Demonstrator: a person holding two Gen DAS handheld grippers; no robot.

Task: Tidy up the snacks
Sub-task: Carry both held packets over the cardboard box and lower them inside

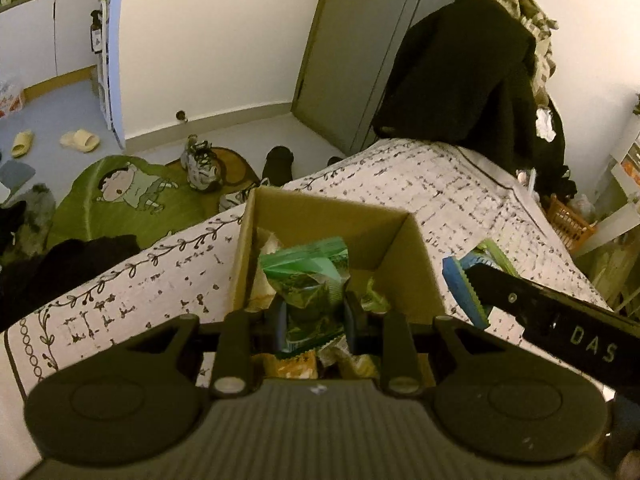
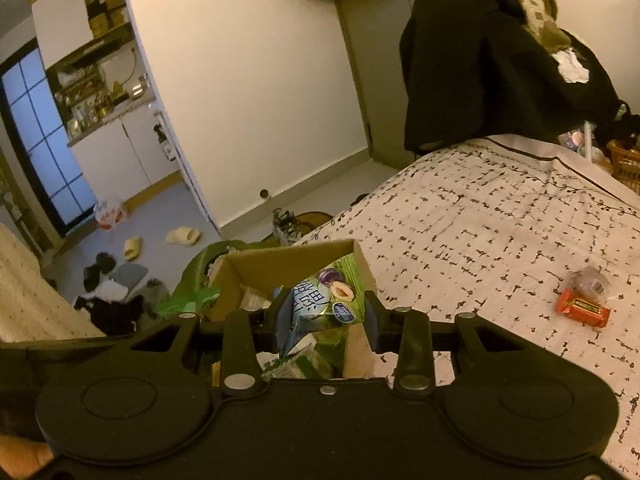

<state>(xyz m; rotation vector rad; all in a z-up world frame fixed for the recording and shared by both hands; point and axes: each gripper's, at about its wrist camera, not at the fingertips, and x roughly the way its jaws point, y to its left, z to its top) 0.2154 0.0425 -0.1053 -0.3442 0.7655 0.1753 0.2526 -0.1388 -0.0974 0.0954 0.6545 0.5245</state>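
Both grippers are hanging over the cardboard box (image 1: 416,264) sitting on the bed (image 2: 480,220). The left gripper (image 1: 314,320) is pinching a green snack bag (image 1: 308,284) between its jaws, held right above the box opening, probably so it drops in with the other packets. The right gripper (image 2: 326,316) is pinching a plum-print snack pouch (image 2: 320,300) the same way. An orange candy wrapper (image 2: 584,310) is still lying well apart on the bedspread, so the tidying isn't finished.
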